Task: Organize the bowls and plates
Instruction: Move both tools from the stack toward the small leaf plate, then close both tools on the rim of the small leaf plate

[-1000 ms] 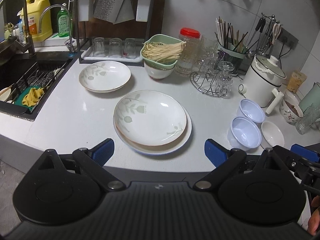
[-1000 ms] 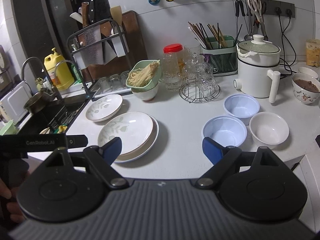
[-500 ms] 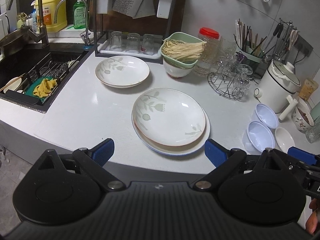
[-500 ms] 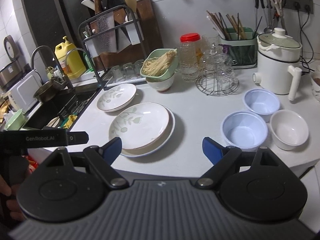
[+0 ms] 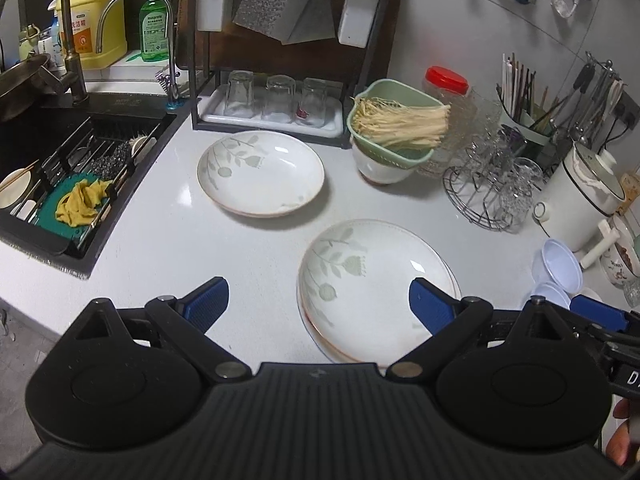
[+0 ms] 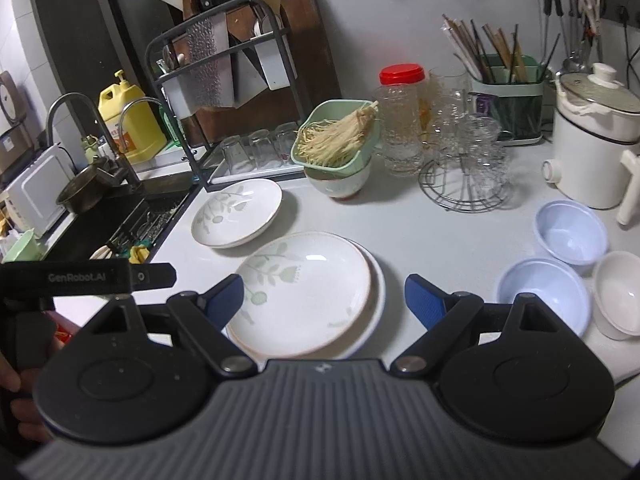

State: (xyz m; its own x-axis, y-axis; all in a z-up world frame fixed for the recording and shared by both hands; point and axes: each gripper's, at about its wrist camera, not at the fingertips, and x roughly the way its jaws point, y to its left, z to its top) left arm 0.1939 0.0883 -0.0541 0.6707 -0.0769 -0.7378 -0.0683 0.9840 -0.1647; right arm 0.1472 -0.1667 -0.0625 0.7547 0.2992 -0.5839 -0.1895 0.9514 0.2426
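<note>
The left gripper (image 5: 319, 300) hangs over the front of the worktop (image 5: 168, 248) with its blue pads spread wide and nothing between them. The right gripper (image 6: 324, 298) is likewise spread wide and empty, pointing down at the same stretch of worktop.

Just ahead of the left gripper and off toward its right pad lies the stacked pair of plates (image 5: 376, 288), a leaf-patterned plate resting on a wider one; the stack's near rim sits under the right pad in this view, though whether pad and rim touch cannot be told. Further ahead, and slightly to the left of the gripper's line, the single leaf plate (image 5: 260, 172) lies flat and alone, well apart from both pads.

From the right gripper the stack (image 6: 308, 292) lies straight ahead, centred between the pads, with the single plate (image 6: 237, 212) beyond it to the left. To its right, near the right pad, sit two pale blue bowls (image 6: 544, 292) and a white bowl (image 6: 618, 292), touching or nearly so.

In my judgement the left hand is the better placed for the lone plate and the right hand for the bowls. The plates are round, so no long axis matters; only the rim's near edge offers a hold.
</note>
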